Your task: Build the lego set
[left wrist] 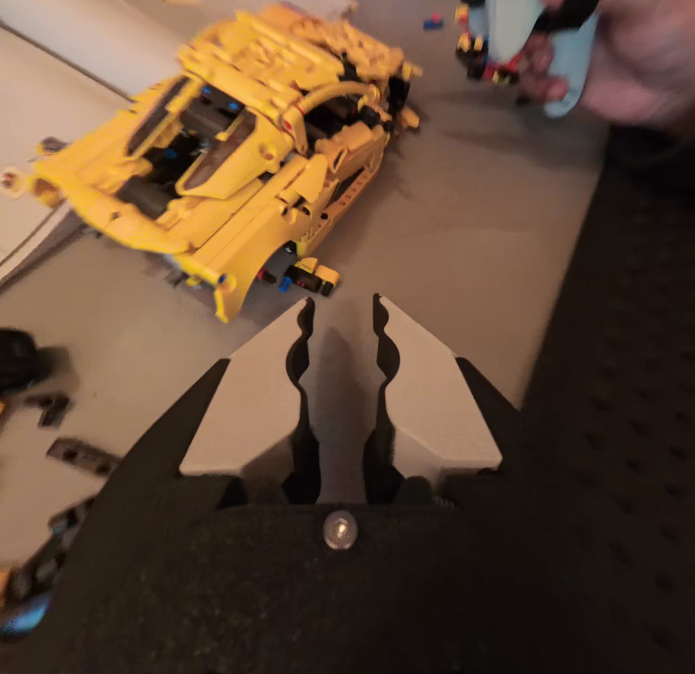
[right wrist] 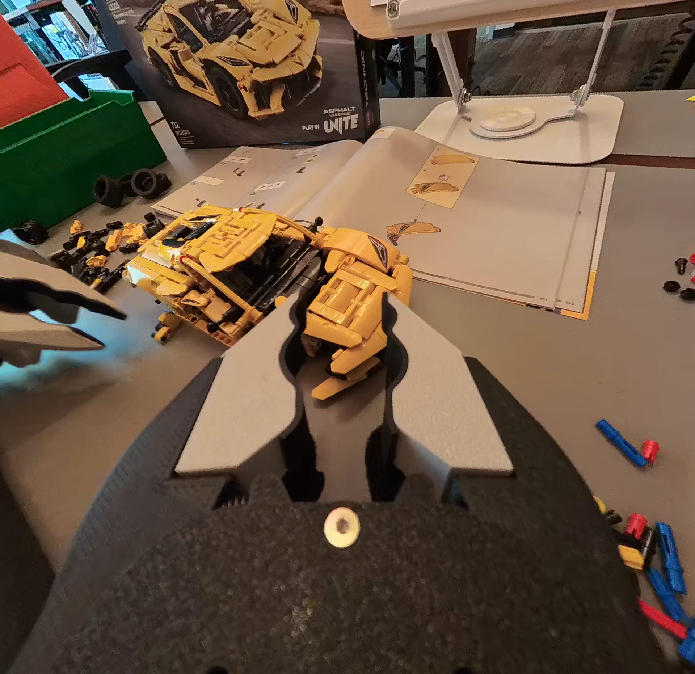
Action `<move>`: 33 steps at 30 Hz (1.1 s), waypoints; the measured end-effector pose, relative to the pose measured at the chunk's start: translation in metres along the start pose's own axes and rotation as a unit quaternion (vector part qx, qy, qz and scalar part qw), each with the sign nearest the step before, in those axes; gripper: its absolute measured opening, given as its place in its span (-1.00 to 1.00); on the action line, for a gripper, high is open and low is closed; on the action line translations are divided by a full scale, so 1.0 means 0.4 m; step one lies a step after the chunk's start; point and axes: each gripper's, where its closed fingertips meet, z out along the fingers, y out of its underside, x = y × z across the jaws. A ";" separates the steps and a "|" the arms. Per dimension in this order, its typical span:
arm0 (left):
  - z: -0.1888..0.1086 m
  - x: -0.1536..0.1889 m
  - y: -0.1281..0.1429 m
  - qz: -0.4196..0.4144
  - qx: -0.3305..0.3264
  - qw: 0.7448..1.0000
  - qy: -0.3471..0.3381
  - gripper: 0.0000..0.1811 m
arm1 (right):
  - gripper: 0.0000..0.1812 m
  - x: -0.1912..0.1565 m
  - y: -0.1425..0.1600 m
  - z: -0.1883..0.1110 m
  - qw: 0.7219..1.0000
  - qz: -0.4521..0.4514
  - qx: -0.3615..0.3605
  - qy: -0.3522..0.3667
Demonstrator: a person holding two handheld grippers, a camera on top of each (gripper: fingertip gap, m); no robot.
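Note:
The partly built yellow lego car (left wrist: 233, 159) lies on the grey table (left wrist: 451, 223), ahead and to the left of my left gripper (left wrist: 343, 302). That gripper is open and empty, just short of a small yellow-and-black piece (left wrist: 314, 276) by the car's wheel arch. In the right wrist view the car (right wrist: 240, 257) lies ahead. My right gripper (right wrist: 340, 298) is open and hovers over the car's near end, which shows between its fingers without being held. The left gripper (right wrist: 56, 317) shows blurred at the left edge. A hand holds the right gripper (left wrist: 526, 35) at the top right.
An open instruction booklet (right wrist: 470, 223) lies behind the car, with the set's box (right wrist: 244, 61), a green bin (right wrist: 67, 148) and a white stand (right wrist: 526, 129) farther back. Black tyres (right wrist: 131, 186) and loose pieces (right wrist: 90, 249) lie left; blue and red pins (right wrist: 624, 449) right. The table edge (left wrist: 564, 317) runs along dark carpet. The tips of one gripper are about 20 cm away from the tips of the other.

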 end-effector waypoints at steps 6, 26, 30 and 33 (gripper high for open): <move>-0.274 -0.129 0.040 -0.071 0.130 0.981 -0.126 -0.64 | -0.60 -0.018 0.006 0.008 1.000 0.004 -0.007 -0.018; -0.246 -0.449 0.133 0.072 -0.154 0.985 -0.039 -0.64 | -0.66 -0.028 0.021 0.017 0.999 0.020 -0.020 -0.041; -0.235 -0.491 0.127 0.108 -0.170 0.979 -0.040 -0.64 | -0.67 -0.032 0.021 0.018 0.998 0.035 -0.021 -0.053; -0.237 -0.506 0.111 0.117 -0.164 0.979 -0.037 -0.64 | -0.68 -0.036 0.020 0.018 0.997 0.038 -0.021 -0.058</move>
